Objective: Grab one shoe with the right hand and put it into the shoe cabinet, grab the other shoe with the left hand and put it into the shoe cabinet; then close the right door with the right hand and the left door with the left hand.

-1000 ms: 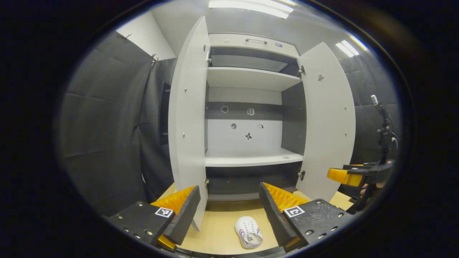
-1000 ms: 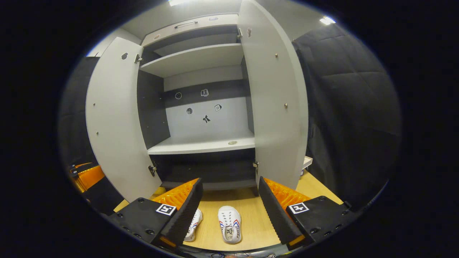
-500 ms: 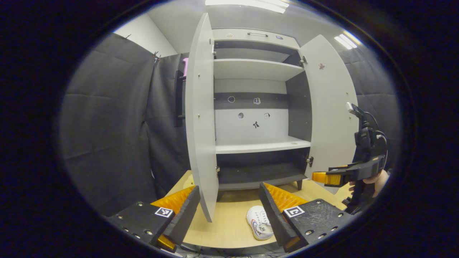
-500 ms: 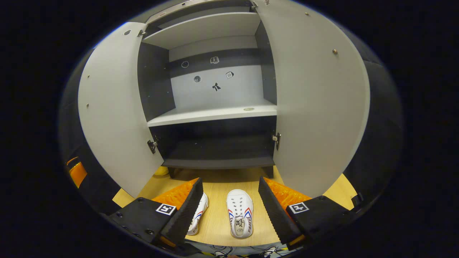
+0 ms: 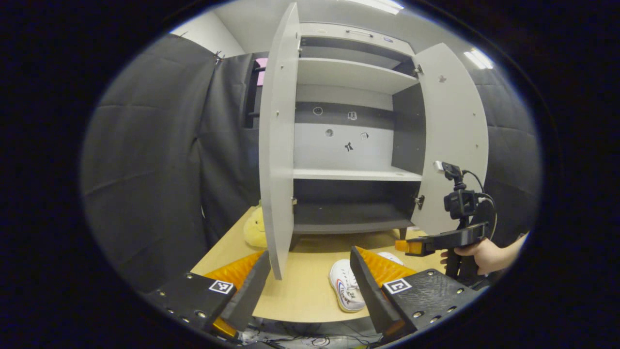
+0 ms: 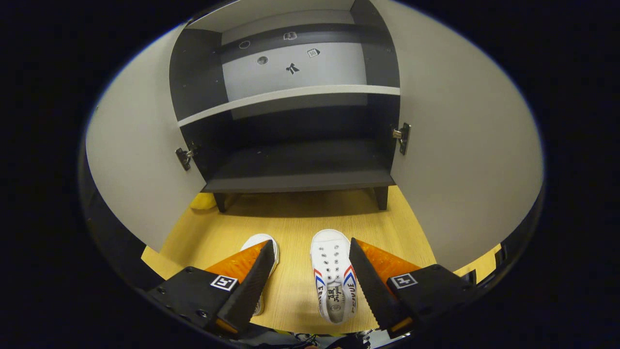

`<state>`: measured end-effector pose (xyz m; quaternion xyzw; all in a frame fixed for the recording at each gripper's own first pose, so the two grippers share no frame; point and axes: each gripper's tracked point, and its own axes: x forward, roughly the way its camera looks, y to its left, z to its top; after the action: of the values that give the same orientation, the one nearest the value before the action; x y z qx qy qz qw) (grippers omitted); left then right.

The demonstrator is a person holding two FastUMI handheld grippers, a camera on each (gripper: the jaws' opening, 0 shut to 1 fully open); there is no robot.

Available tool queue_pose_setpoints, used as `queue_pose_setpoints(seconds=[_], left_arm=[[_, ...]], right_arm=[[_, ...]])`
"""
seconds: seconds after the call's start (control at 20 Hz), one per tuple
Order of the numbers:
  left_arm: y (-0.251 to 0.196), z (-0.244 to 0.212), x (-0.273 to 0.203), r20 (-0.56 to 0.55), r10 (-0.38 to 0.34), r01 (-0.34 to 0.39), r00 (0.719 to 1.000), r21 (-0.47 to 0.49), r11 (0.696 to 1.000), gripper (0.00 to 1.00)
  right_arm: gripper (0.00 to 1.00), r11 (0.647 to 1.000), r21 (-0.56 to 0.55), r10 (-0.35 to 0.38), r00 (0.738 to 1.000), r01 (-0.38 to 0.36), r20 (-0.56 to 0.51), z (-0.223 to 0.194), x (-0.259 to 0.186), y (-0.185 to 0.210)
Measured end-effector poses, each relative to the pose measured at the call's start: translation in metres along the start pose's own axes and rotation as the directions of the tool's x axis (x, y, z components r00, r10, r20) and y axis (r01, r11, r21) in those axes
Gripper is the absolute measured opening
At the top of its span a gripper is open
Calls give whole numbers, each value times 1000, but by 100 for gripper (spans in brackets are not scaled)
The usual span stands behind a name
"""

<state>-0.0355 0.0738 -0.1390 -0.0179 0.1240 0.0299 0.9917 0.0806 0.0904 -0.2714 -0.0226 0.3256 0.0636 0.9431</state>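
Observation:
Two white shoes with red and blue stripes lie on the wooden tabletop in front of the cabinet. In the right gripper view, one shoe [image 6: 334, 278] lies between my right gripper's [image 6: 310, 271] open fingers, close to the right one, and the other shoe [image 6: 264, 252] is partly hidden behind the left finger. The cabinet [image 6: 295, 174] stands with both doors [image 6: 140, 160] swung wide. In the left gripper view my left gripper [image 5: 310, 281] is open and empty above the table edge, one shoe [image 5: 345, 290] beside its right finger. The right gripper [image 5: 436, 240], held by a hand, hovers above the shoes.
The left door's edge [image 5: 278, 160] stands straight ahead of the left gripper. A yellow plush toy [image 5: 254, 228] sits on the table behind that door. The bottom shelf [image 6: 300, 169] is dark; a pale shelf [image 5: 353, 173] sits above it. Cables hang at the table's front edge [image 5: 310, 320].
The right gripper has dropped down and forward toward the shoes, now straddling one. The left gripper has drawn back and lowered its aim, so more of the table and the plush toy show.

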Motion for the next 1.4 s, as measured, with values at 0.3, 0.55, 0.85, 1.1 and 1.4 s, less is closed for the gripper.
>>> queue_pose_setpoints(seconds=[0.3,0.55,0.85,1.1,1.4], left_arm=[[4,-18,12,-34,5,-6,999,-35,999,95],[7,-31,14,-61,4,-8,998,-74,997,96],[26,-36,12,-77,40,-45,996,-66,997,94],[26,-33,7,-65,48,-52,997,-71,996,95],[18,-27,-2,-37,20,-22,999,-40,999,95]], right_arm=[[98,999,-47,11,997,-15,-77,-53,35,2],[98,993,-114,-5,990,-12,-142,-81,55,1],[89,986,-161,-72,967,34,-243,-107,85,-6],[36,924,-361,-219,946,122,-239,-110,87,-22],[4,956,-292,-126,948,37,-292,-107,84,-20]])
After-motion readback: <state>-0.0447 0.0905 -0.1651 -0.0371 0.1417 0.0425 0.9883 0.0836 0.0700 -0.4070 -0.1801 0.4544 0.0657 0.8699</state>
